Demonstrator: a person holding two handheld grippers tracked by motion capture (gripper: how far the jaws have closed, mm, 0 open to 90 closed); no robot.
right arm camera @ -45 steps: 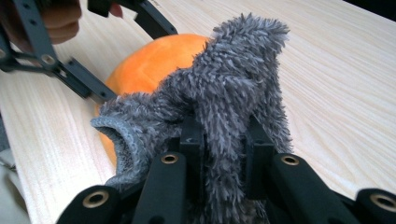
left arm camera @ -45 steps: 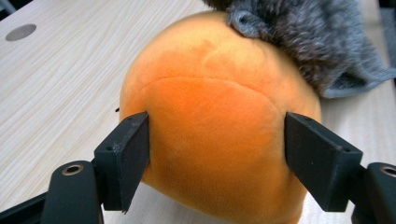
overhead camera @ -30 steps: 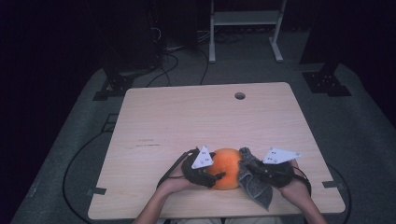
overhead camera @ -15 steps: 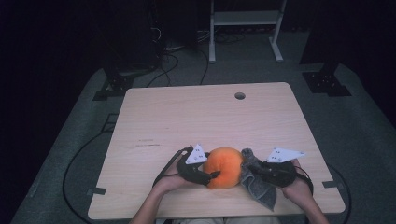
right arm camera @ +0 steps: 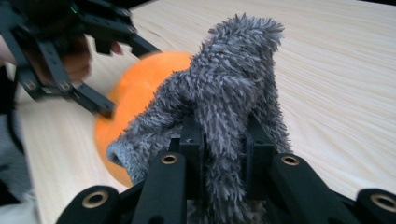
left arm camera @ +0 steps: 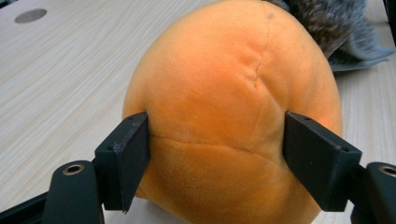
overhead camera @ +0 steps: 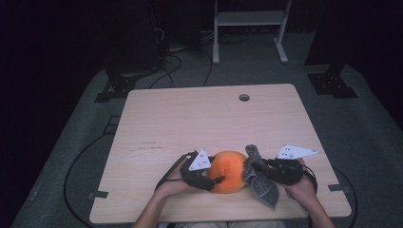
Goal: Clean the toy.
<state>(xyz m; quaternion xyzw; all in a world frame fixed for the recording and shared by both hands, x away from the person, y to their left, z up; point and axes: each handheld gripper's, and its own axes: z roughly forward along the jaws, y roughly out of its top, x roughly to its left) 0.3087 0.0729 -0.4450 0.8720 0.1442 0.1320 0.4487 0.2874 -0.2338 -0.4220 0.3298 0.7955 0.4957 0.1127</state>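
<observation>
An orange plush ball [overhead camera: 229, 171] rests on the wooden table [overhead camera: 190, 118] near its front edge. My left gripper [overhead camera: 216, 179] holds it from the left, and in the left gripper view both black pads [left arm camera: 128, 154] press into the orange plush ball [left arm camera: 229, 116]. A grey fuzzy cloth [overhead camera: 260, 183] hangs at the ball's right side. My right gripper [overhead camera: 253, 167] is shut on that cloth. In the right gripper view the grey fuzzy cloth [right arm camera: 229, 98] bunches up between the jaws, with the orange ball [right arm camera: 140, 88] and the left gripper [right arm camera: 102, 70] beyond it.
A round cable hole [overhead camera: 244, 97] sits near the table's far edge. A white metal stand [overhead camera: 247, 28] and floor cables [overhead camera: 180, 52] lie beyond the table. Dark stand bases [overhead camera: 330, 83] sit on the grey floor at either far corner.
The ball, the cloth and both grippers have shifted slightly along the front edge and tilted a little; both grips stay the same.
</observation>
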